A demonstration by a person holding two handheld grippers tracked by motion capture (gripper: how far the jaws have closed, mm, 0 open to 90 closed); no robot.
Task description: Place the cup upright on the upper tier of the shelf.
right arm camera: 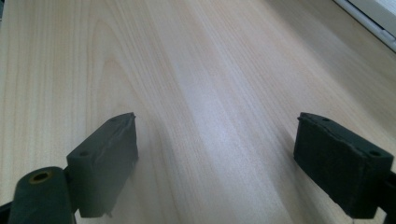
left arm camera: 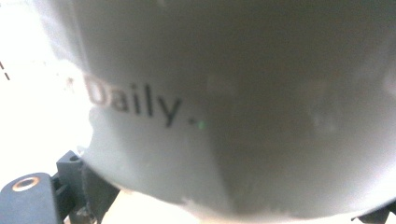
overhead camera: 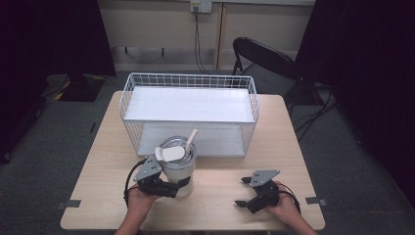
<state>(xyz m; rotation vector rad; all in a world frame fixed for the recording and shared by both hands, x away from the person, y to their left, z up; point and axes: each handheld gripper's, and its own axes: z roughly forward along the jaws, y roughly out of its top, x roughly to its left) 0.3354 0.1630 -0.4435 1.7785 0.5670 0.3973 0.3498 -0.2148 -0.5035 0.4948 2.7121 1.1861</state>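
Pressed right up against my left claw's camera is the white tumbler (left arm camera: 233, 116), its side carrying the dark word "Daily." and running off every edge of the left gripper view. From the high view, my left claw (overhead camera: 182, 185) is clamped on that tumbler (overhead camera: 179, 171) low on its body — jaws closed against its sides, the grey three-cornered plate tilted up on top, my left hand (overhead camera: 139, 198) behind it. Whether the tumbler's base is touching the table I cannot tell. Its clear lid has a white flap lying across it, and a pale straw (overhead camera: 191, 138) leans out of the top, pointing away from the claw toward the rack.

My right claw (overhead camera: 243, 191) sits well apart on the other side, held in my right hand (overhead camera: 284, 205), jaws spread wide with nothing between them. In the right gripper view that right claw (right arm camera: 217, 163) has only bare pale wood of the table (right arm camera: 196, 70) between and beyond its two black pads (right arm camera: 107, 158).

Beyond both claws, past the tumbler, stands a white wire rack (overhead camera: 188, 113) with a flat upper shelf and a lower one — just behind the tumbler, spanning most of the table (overhead camera: 98, 196). Farther still, off the table's far edge, a dark folding chair (overhead camera: 266, 63) stands on the grey floor, and a cable hangs from a wall socket (overhead camera: 200, 6).
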